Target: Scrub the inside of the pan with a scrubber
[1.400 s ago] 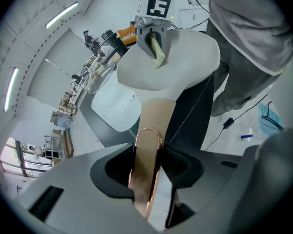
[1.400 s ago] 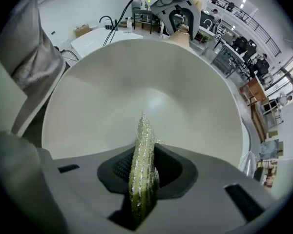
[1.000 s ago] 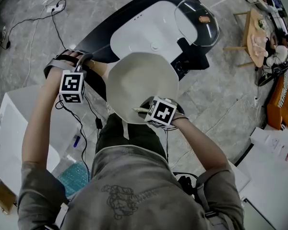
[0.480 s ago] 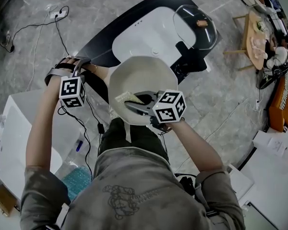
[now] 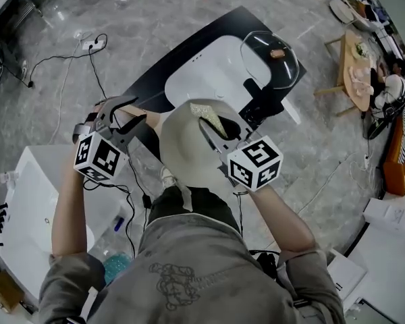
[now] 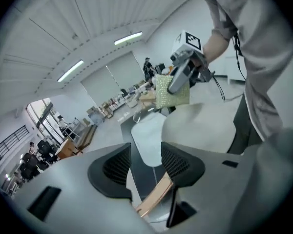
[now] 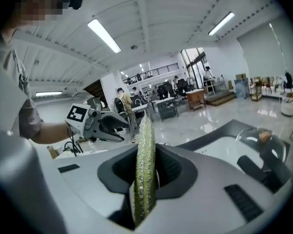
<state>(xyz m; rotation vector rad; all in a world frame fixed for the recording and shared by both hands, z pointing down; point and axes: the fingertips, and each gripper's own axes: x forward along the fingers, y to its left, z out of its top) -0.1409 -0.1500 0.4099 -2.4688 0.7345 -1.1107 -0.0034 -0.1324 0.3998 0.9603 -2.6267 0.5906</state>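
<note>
- Right gripper (image 7: 146, 172) jaws are clamped on the scrubber (image 7: 145, 135), seen edge-on between the pads
- Left gripper (image 6: 145, 155) jaws have eased wider over the last second. The handle (image 6: 154, 199) of the pan (image 6: 205, 126) runs low between them, against one pad with a gap at the other, so I judge it cradled rather than pinched
- Half a second ago the scrubber lay near-left inside the pan. Now it sits at the far rim, which is one stroke across, with more likely needed
- The left gripper view shows the scrubber's flat face above the rim, perhaps lifted clear. The head view cannot settle contact, and the right gripper view hides the pan
- Beyond lies the bench (image 5: 155, 63) with its sink (image 5: 209, 66)
</note>
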